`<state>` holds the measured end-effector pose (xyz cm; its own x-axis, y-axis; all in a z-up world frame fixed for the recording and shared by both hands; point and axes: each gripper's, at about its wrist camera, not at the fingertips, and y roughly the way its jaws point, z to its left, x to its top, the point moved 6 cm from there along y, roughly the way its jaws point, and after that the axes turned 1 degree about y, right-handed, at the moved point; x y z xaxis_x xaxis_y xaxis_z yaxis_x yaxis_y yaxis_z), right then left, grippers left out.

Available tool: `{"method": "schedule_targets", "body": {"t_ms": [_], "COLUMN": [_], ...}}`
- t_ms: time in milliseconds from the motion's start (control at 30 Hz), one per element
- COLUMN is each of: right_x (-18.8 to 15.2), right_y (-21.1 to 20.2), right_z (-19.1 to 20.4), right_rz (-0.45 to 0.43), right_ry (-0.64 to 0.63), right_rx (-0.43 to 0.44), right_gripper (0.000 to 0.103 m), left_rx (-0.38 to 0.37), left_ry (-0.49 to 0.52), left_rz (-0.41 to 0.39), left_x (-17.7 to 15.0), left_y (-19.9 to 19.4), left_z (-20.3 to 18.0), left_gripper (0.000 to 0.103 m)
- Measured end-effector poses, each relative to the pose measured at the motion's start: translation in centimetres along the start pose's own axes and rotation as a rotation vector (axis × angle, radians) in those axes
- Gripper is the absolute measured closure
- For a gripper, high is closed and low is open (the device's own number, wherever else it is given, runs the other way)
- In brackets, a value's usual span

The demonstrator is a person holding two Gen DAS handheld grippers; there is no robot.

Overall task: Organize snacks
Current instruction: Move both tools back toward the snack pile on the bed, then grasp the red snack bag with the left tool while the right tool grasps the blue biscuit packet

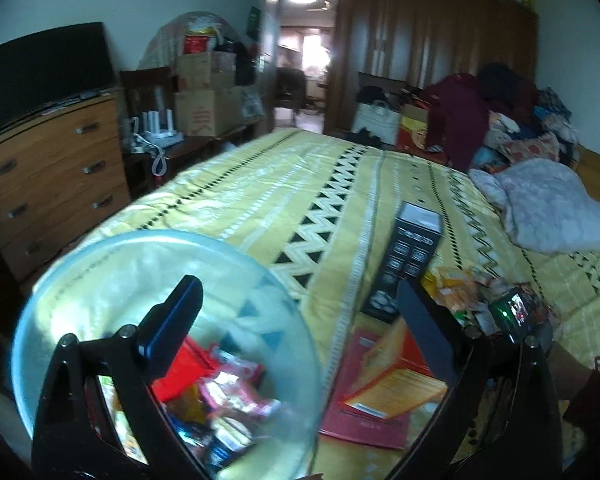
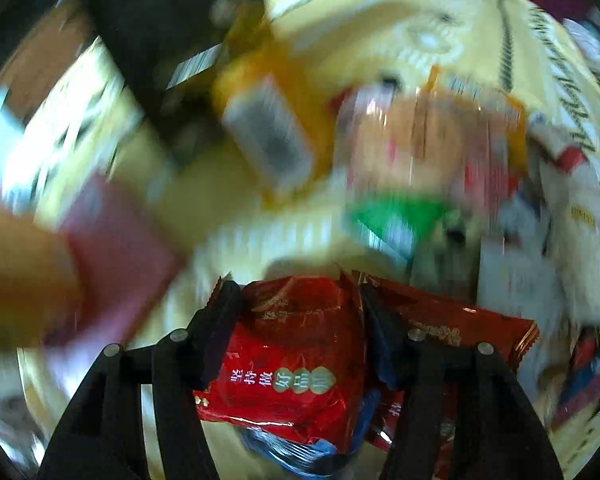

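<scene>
In the right wrist view my right gripper (image 2: 300,314) points down at a blurred heap of snack packets (image 2: 400,152) on the yellow bedspread (image 2: 440,20). It is shut on a red snack packet (image 2: 296,360) that sits crumpled between both fingers. A second red packet (image 2: 460,320) lies beside it. In the left wrist view my left gripper (image 1: 300,316) is open, fingers wide apart. Its left finger (image 1: 176,316) hangs over a clear plastic bowl (image 1: 80,280) holding several colourful snacks (image 1: 228,396). More loose snacks (image 1: 464,288) lie on the bed to the right.
A black carton (image 1: 408,256) stands on the bed and a red-and-orange flat box (image 1: 384,392) lies between the left fingers. A small lit screen (image 1: 516,314) shows at the right. A dresser (image 1: 52,184) stands left; pillows and clothes (image 1: 552,204) are heaped at the far right.
</scene>
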<state>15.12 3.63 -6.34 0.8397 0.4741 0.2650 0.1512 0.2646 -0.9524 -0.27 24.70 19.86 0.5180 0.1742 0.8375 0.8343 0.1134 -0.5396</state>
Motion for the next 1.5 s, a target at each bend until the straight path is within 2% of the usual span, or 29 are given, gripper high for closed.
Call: {"method": "schedule_targets", "body": {"t_ms": [100, 167, 233, 267, 300, 333, 400, 467, 500, 600, 667, 700, 767, 933, 1033, 1100, 1133, 1200, 1267, 1500], "right_x": [-3.7, -5.8, -7.3, -7.8, -8.6, -9.6, -11.2, -13.4, -14.9, -18.9, -21.8, -22.8, -24.6, -26.7, -27.2, -27.4, -27.4, -27.5, -27.4, -24.5], "right_y": [-1.7, -3.9, -8.2, -9.9, -12.3, -14.6, -17.1, -18.5, -18.6, -17.3, -16.4, -16.1, -15.5, -14.1, -13.5, -13.4, -13.5, -13.6, -13.8, -14.9], "right_z": [-0.1, 0.4, 0.5, 0.3, 0.0, -0.6, -1.2, -2.3, -2.7, -3.6, -4.2, -4.3, -4.5, -4.5, -4.7, -5.0, -5.1, -5.2, -5.2, -3.1], "right_rz": [0.061, 0.051, -0.057, -0.106, -0.186, -0.259, -0.335, -0.377, -0.376, -0.351, -0.334, -0.332, -0.333, -0.333, -0.328, -0.336, -0.34, -0.35, -0.361, -0.427], "right_ry": [-0.052, -0.091, -0.093, -0.077, -0.044, -0.006, 0.059, 0.131, 0.157, 0.213, 0.277, 0.304, 0.356, 0.419, 0.433, 0.443, 0.448, 0.451, 0.451, 0.405], "right_rx": [0.001, 0.007, 0.004, 0.009, 0.005, -0.007, -0.012, -0.02, -0.019, -0.057, -0.016, -0.006, 0.031, 0.095, 0.12, 0.123, 0.129, 0.12, 0.118, 0.136], "right_gripper": [0.041, 0.04, 0.039, 0.034, 0.024, 0.021, 0.02, 0.02, 0.02, 0.02, 0.02, 0.02, 0.02, 0.02, 0.02, 0.02, 0.02, 0.02, 0.02, 0.023], "left_rx": [-0.063, -0.12, -0.173, -0.221, -0.283, -0.333, -0.422, -0.492, -0.517, -0.562, -0.534, -0.531, -0.515, -0.451, -0.431, -0.426, -0.421, -0.424, -0.428, -0.418], "left_ry": [0.011, 0.049, 0.092, 0.107, 0.125, 0.144, 0.193, 0.255, 0.263, 0.158, 0.05, -0.007, -0.055, 0.006, -0.024, -0.035, -0.028, -0.024, -0.019, 0.092], "left_rz": [0.017, 0.017, 0.019, 0.029, 0.049, 0.071, 0.114, 0.202, 0.276, 0.43, 0.534, 0.56, 0.587, 0.632, 0.67, 0.66, 0.648, 0.626, 0.594, 0.372], "left_x": [-0.6, -1.1, -1.6, -2.2, -2.9, -3.6, -5.4, -7.9, -9.5, -12.9, -14.7, -15.4, -16.3, -19.0, -20.1, -20.5, -20.5, -20.2, -19.4, -14.2], "left_y": [-0.6, -1.4, -2.3, -2.7, -3.1, -3.2, -3.1, -1.9, -0.7, 3.2, 6.2, 7.5, 9.1, 12.3, 13.8, 14.0, 13.9, 13.3, 12.6, 6.5], "left_z": [-2.1, -4.4, -6.7, -8.1, -9.7, -11.1, -14.0, -16.9, -18.4, -20.5, -21.0, -21.4, -22.0, -24.4, -24.3, -24.3, -24.2, -24.0, -23.7, -22.7], "left_gripper": [0.005, 0.005, 0.004, 0.004, 0.004, 0.004, 0.003, 0.003, 0.003, 0.004, 0.005, 0.005, 0.004, 0.003, 0.004, 0.006, 0.014, 0.023, 0.025, 0.025]}}
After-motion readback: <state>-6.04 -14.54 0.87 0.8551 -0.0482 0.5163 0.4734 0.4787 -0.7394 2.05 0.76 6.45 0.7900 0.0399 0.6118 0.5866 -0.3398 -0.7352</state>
